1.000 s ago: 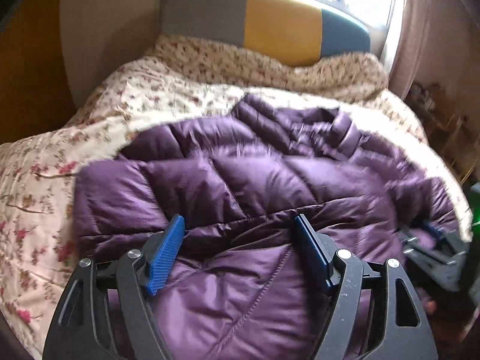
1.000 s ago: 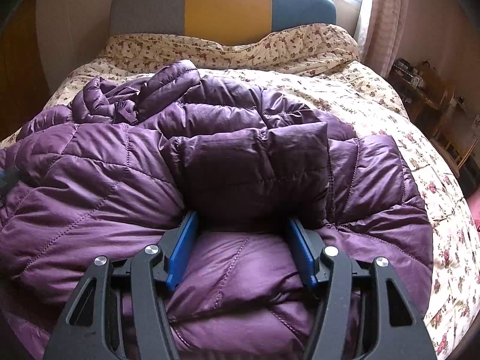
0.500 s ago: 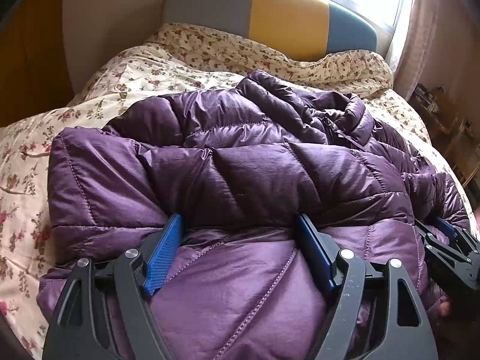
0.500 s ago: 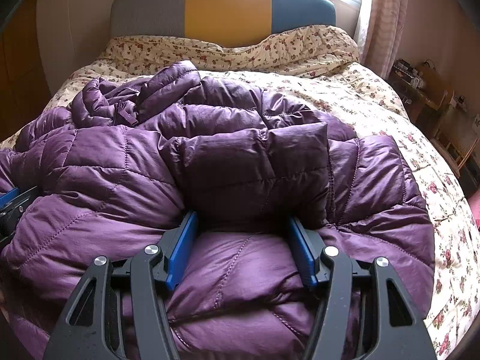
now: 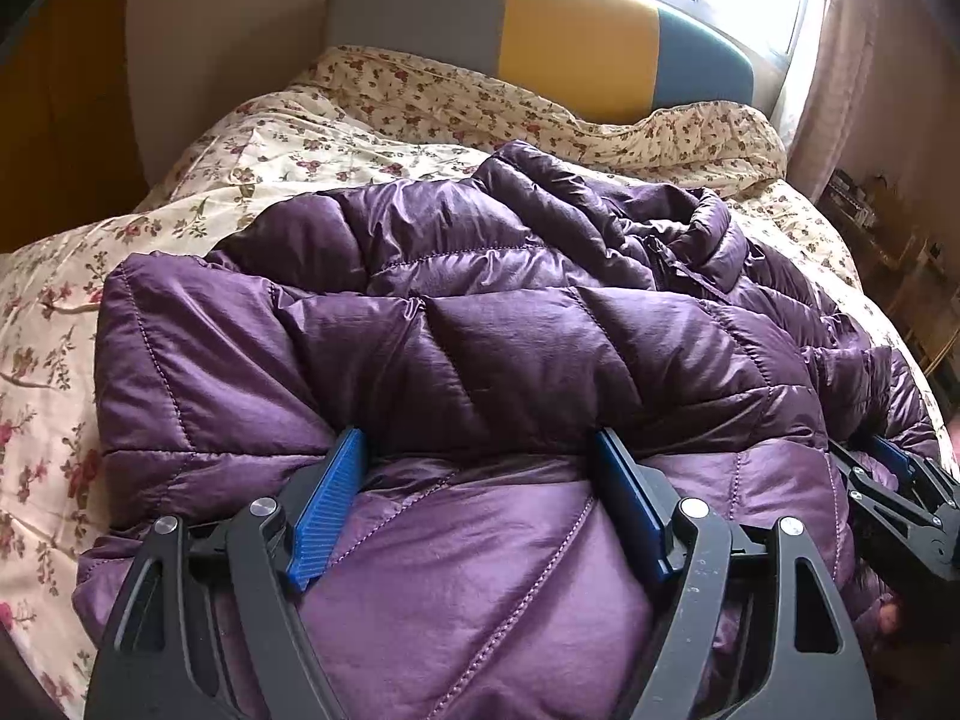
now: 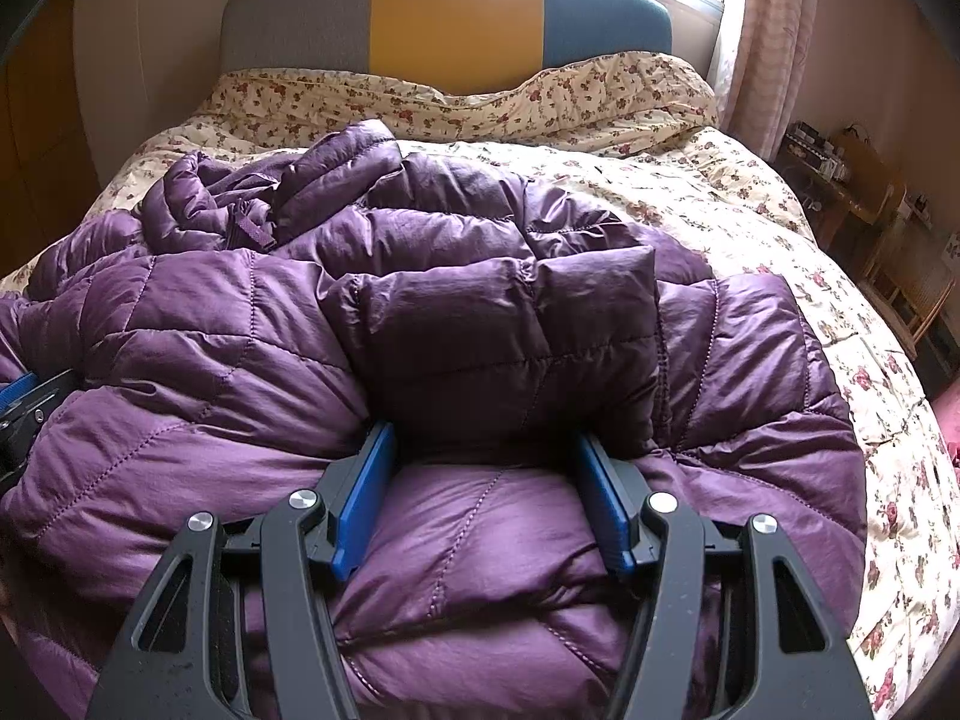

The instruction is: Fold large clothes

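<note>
Left tongs (image 5: 480, 504) pinch a thick fold of the purple quilted down jacket (image 5: 516, 360), with both blue pads pressed into the padding and a bulge of fabric filling the whole gap between them. Right tongs (image 6: 483, 495) likewise pinch a bunched roll of the same jacket (image 6: 420, 324), the pads sunk into the padding on either side. Both pairs grip the jacket's near edge (the tips are partly buried, so how deep the hold goes cannot be told). From the left view, the right tongs (image 5: 900, 498) appear at the far right, just beside the same folded edge; from the right view, a small part of the left tongs (image 6: 27, 414) shows at the far left edge.

Beyond both tongs the jacket spreads across a bed covered by a cream floral quilt (image 6: 750, 222). A squarish doubled-over panel (image 6: 510, 336) rises directly ahead of the right tongs, and the crumpled collar with its zipper (image 6: 246, 222) lies farther off, to their left. Quilt shows left of the left tongs (image 5: 48, 360) and right of the right tongs. Past the jacket, at the far end of the bed, stands a headboard (image 6: 456, 18) in grey, yellow and blue panels. A pale curtain (image 6: 774, 30) hangs to the right of it, with wooden furniture (image 6: 864, 198) beside the bed on that side.
</note>
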### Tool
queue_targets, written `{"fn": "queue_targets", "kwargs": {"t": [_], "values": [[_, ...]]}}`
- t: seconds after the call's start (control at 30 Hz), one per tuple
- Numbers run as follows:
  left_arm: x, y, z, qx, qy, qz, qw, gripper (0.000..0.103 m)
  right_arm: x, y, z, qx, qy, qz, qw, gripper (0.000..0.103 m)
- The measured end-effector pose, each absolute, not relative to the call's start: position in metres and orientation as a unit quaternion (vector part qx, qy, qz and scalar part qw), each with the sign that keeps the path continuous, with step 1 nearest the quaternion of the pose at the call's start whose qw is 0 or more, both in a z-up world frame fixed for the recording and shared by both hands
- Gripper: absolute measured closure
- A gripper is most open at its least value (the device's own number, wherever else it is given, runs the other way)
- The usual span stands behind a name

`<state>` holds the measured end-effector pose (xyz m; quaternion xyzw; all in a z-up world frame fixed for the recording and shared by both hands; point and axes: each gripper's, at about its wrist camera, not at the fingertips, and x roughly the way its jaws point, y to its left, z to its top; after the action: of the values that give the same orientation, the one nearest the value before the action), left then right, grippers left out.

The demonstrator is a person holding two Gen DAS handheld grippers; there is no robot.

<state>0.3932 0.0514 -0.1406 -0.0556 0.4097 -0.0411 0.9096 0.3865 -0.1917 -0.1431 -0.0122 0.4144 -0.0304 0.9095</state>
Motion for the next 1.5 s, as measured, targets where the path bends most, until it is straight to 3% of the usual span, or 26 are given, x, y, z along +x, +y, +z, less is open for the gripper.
{"fn": "queue_targets", "kwargs": {"t": [0.1, 0.17, 0.23, 0.47, 0.87, 1.0, 1.07, 1.1, 1.17, 1.23, 1.27, 1.33, 1.5], "values": [[0.389, 0.058, -0.136, -0.079, 0.412, -0.047, 0.907, 0.026, 0.39, -0.193, -0.138, -0.018, 0.421, -0.031, 0.906, 0.042], [0.377, 0.066, -0.126, -0.094, 0.417, -0.049, 0.903, 0.026, 0.39, -0.197, -0.129, -0.019, 0.428, -0.022, 0.903, 0.032], [0.357, 0.074, -0.112, -0.098, 0.409, -0.052, 0.906, 0.026, 0.386, -0.202, -0.117, -0.016, 0.431, -0.012, 0.902, 0.014], [0.266, 0.125, -0.098, -0.11, 0.415, -0.057, 0.901, 0.026, 0.324, -0.229, -0.092, -0.026, 0.441, 0.039, 0.896, 0.011], [0.117, 0.175, -0.121, -0.188, 0.454, -0.062, 0.869, 0.026, 0.197, -0.304, -0.115, -0.017, 0.524, 0.059, 0.85, 0.012], [0.084, 0.163, -0.126, -0.195, 0.464, -0.086, 0.859, 0.03, 0.159, -0.311, -0.129, -0.005, 0.554, 0.08, 0.829, 0.02], [0.069, 0.156, -0.128, -0.187, 0.467, -0.093, 0.859, 0.036, 0.145, -0.315, -0.133, 0.008, 0.563, 0.097, 0.821, 0.028], [0.062, 0.153, -0.13, -0.188, 0.469, -0.102, 0.857, 0.039, 0.141, -0.316, -0.134, 0.016, 0.566, 0.105, 0.818, 0.037], [0.056, 0.149, -0.132, -0.187, 0.474, -0.112, 0.853, 0.059, 0.133, -0.318, -0.133, 0.035, 0.571, 0.126, 0.811, 0.055], [0.051, 0.147, -0.133, -0.19, 0.48, -0.125, 0.847, 0.082, 0.127, -0.315, -0.129, 0.031, 0.571, 0.145, 0.807, 0.086], [0.051, 0.147, -0.131, -0.19, 0.478, -0.126, 0.848, 0.09, 0.125, -0.312, -0.125, 0.023, 0.568, 0.15, 0.809, 0.089], [0.048, 0.145, -0.124, -0.184, 0.469, -0.132, 0.854, 0.096, 0.124, -0.305, -0.117, 0.007, 0.56, 0.155, 0.814, 0.095], [0.054, 0.146, -0.094, -0.182, 0.442, -0.149, 0.866, 0.096, 0.122, -0.296, -0.079, -0.021, 0.52, 0.166, 0.838, 0.097]]}}
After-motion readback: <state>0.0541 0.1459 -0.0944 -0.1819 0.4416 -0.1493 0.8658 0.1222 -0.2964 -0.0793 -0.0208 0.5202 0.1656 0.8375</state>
